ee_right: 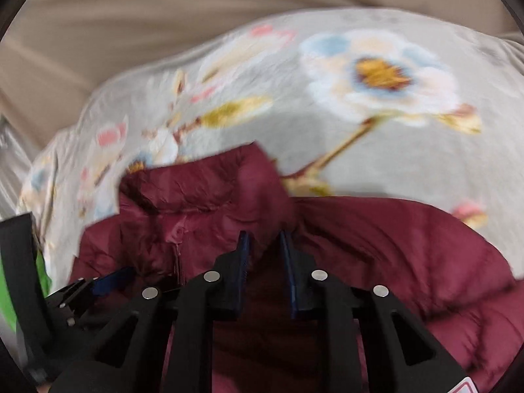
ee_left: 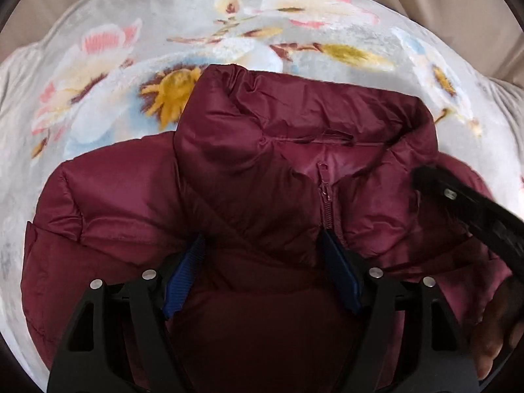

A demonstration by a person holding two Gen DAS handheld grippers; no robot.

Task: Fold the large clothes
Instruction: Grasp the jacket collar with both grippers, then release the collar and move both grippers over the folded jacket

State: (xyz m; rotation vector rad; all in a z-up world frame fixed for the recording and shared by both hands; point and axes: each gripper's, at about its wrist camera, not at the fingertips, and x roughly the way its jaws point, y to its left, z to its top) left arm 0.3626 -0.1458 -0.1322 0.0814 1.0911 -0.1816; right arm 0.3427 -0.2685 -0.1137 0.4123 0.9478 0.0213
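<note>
A maroon puffer jacket (ee_left: 268, 177) lies front-up on a grey floral blanket (ee_left: 108, 75), collar toward the far side, zipper (ee_left: 327, 203) drawn up to just under the collar. The collar (ee_left: 294, 108) stands puffed and creased; its left end rises higher than the right in the left wrist view. Quilted shoulders spread to either side — the left shoulder rounded and full, the right one partly behind a dark tool.

Left gripper (ee_left: 262, 249): fingers spread wide, blue pads showing on both. They straddle the chest panel just left of the zipper, the right pad nearly at the zipper line. Padded fabric bulges up between them; whether the pads press into it cannot be told.

Right gripper (ee_right: 265, 242): fingers drawn close together with a narrow gap, tips over the jacket's right shoulder, just right of the collar. A dark fold of fabric sits in the gap, but a true pinch cannot be confirmed — view blurred.

In the right wrist view the left gripper's blue pad appears at the near left, by the zipper. Beyond the blanket's far edge, beige surface (ee_right: 131, 32).
</note>
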